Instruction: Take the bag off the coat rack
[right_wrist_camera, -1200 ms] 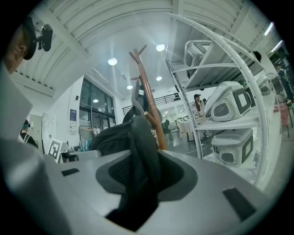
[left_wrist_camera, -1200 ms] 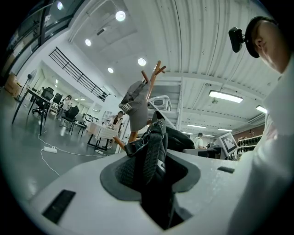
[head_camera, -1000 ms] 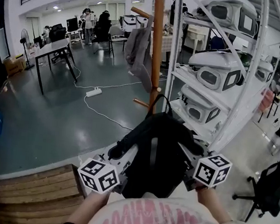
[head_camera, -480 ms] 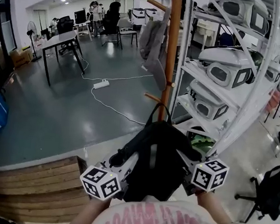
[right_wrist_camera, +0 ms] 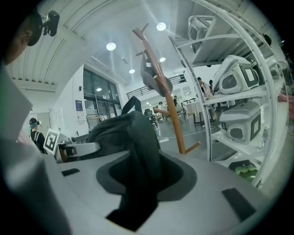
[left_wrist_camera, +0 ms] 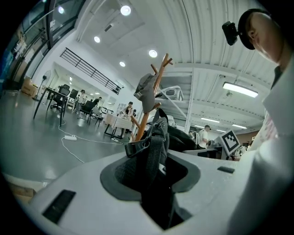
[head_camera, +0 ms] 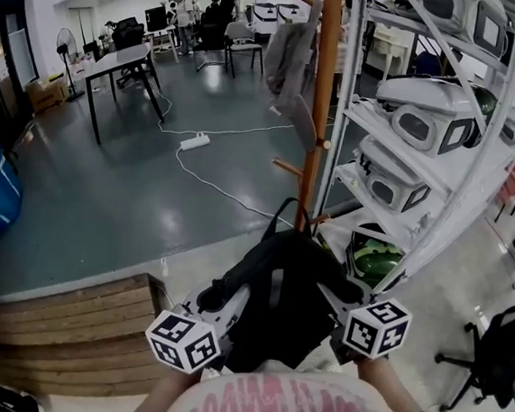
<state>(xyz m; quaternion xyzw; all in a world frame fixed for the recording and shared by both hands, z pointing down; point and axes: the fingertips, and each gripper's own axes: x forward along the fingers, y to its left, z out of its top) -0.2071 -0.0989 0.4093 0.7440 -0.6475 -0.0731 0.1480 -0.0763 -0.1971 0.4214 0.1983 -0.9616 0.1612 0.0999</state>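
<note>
A black backpack (head_camera: 286,289) hangs between my two grippers, close to the person's chest in the head view. My left gripper (head_camera: 220,293) is shut on a black webbing strap (left_wrist_camera: 154,151) at the bag's left side. On the bag's right side, my right gripper (head_camera: 344,295) is shut on a fold of fabric (right_wrist_camera: 138,147), and its jaws have just closed a little further. The bag's top loop (head_camera: 284,214) stands free, below the lowest peg (head_camera: 288,168) of the wooden coat rack (head_camera: 322,98). A grey garment (head_camera: 294,64) still hangs on the rack.
A white shelf frame (head_camera: 441,182) with white machines stands right of the rack, a green thing (head_camera: 375,257) at its foot. Wooden steps (head_camera: 73,337) lie at the lower left and a black office chair (head_camera: 496,359) at the right. A power strip (head_camera: 196,140) and cable cross the grey floor.
Both grippers and the bag have come down and slightly back from the rack. The pole's pegs now sit higher above the bag's loop. Both grips hold.
</note>
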